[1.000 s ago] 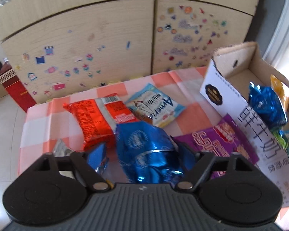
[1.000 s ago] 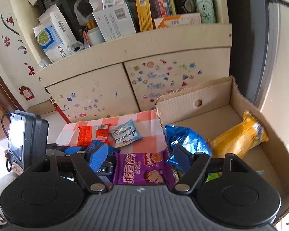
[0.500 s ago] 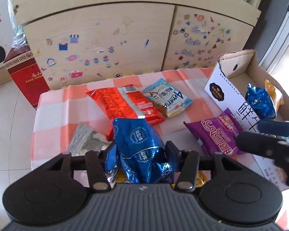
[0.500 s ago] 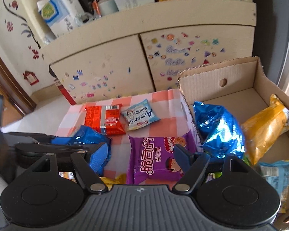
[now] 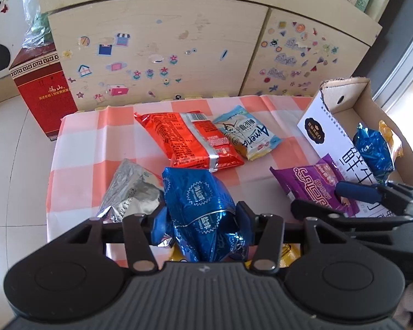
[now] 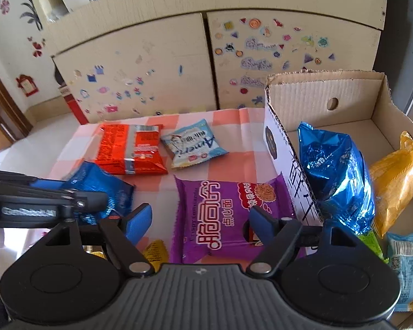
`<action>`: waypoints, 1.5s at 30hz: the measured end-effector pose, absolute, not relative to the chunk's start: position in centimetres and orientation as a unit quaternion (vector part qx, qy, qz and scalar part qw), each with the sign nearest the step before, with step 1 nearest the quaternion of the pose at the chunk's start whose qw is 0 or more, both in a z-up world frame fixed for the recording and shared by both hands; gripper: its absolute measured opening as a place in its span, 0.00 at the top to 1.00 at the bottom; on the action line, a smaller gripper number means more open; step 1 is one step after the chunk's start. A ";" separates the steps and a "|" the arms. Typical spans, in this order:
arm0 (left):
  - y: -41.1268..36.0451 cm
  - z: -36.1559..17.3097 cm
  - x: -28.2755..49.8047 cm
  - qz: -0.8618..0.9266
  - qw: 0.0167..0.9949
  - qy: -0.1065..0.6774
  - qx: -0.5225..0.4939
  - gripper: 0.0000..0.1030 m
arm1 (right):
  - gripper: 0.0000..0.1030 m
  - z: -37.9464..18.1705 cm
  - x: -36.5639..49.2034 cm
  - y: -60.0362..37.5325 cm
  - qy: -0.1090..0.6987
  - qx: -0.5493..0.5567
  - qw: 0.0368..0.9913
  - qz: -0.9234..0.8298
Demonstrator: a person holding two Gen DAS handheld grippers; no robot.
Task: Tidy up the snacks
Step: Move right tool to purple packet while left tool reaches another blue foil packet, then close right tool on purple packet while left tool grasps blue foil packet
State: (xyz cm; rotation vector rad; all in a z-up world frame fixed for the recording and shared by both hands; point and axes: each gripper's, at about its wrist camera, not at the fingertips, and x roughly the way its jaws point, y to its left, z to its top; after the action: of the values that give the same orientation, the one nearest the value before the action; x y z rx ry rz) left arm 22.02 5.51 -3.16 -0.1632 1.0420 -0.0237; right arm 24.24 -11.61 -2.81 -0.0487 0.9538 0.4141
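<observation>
My left gripper [image 5: 201,220] is shut on a shiny blue snack bag [image 5: 203,214] and holds it over the near part of the checked cloth [image 5: 79,148]; the bag also shows in the right wrist view [image 6: 104,189]. My right gripper [image 6: 201,220] is open, its jaws on either side of a purple noodle packet [image 6: 228,214] that lies on the cloth beside the cardboard box [image 6: 355,90]. The box holds another blue bag [image 6: 336,170], a yellow packet [image 6: 396,176] and a light blue one [image 6: 404,258].
On the cloth lie a red packet [image 5: 187,140], a pale blue packet [image 5: 247,134], a silver bag [image 5: 132,189] and a small yellow packet [image 6: 154,253]. A red carton [image 5: 41,90] stands by the stickered cupboard [image 5: 157,49] behind.
My left gripper has closed on the blue bag and drawn back with it. My right gripper has lowered toward the purple packet, staying open, and now shows in the left wrist view.
</observation>
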 end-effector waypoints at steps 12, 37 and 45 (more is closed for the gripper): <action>6.3 -2.9 22.2 -0.006 0.861 0.500 -0.095 0.51 | 0.08 -3.1 23.3 -10.3 0.480 -0.005 0.846 0.233; 4.9 -4.3 22.5 -0.029 0.858 0.507 -0.072 0.36 | 0.09 -4.6 25.1 -10.1 0.464 -0.108 0.847 0.235; 3.4 -4.5 22.3 -0.043 0.868 0.494 -0.019 0.46 | 0.28 -4.6 24.6 -9.8 0.462 -0.130 0.846 0.233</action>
State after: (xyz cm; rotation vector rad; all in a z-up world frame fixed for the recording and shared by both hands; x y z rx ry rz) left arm 22.32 3.35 -4.52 -0.0408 1.0328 -0.0904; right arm 24.62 -9.84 -4.56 -0.2733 0.9741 0.4920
